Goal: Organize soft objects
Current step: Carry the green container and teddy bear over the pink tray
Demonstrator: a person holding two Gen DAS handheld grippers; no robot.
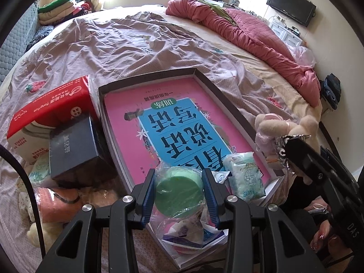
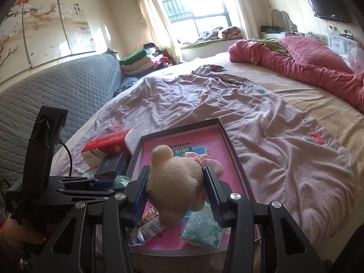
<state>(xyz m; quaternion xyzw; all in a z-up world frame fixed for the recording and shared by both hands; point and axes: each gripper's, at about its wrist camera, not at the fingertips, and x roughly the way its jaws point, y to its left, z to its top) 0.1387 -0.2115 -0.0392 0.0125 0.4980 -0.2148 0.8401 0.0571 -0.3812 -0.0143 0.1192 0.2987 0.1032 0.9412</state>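
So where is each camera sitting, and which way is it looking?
Left wrist: rides the left gripper, looking down its fingers at the wrapped green sponge it holds; the right gripper and a hand show.
Right wrist: rides the right gripper, looking at the plush bear it holds; the left gripper shows.
Both share the tray and the bed.

A book (image 1: 182,122) lies in the tray (image 1: 229,104); tissue box (image 1: 52,111) left of it
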